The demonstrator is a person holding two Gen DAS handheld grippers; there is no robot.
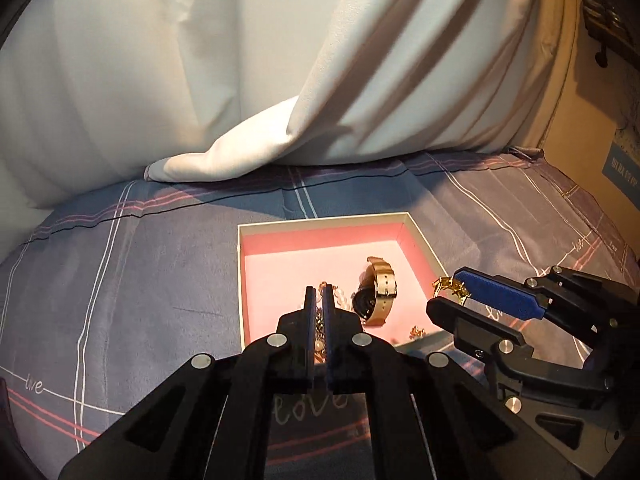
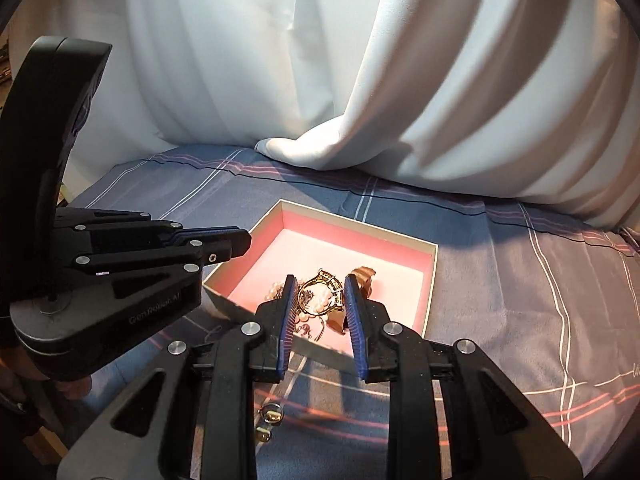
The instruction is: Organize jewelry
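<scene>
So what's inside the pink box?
Inside the pink box lies a gold watch on its side, beside pearly beads. The left gripper hides part of that pile, so other pieces there cannot be seen.

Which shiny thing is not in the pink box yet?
The gold bracelet, pinched between the right gripper's blue fingers above the box. The watch and the bead strand already lie on its pink floor.

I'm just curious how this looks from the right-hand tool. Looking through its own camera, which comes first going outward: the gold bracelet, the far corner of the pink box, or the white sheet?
1. Gold bracelet: between the right tool's fingers.
2. Pink box far corner: beyond, to the right.
3. White sheet: farthest, at the back.
</scene>
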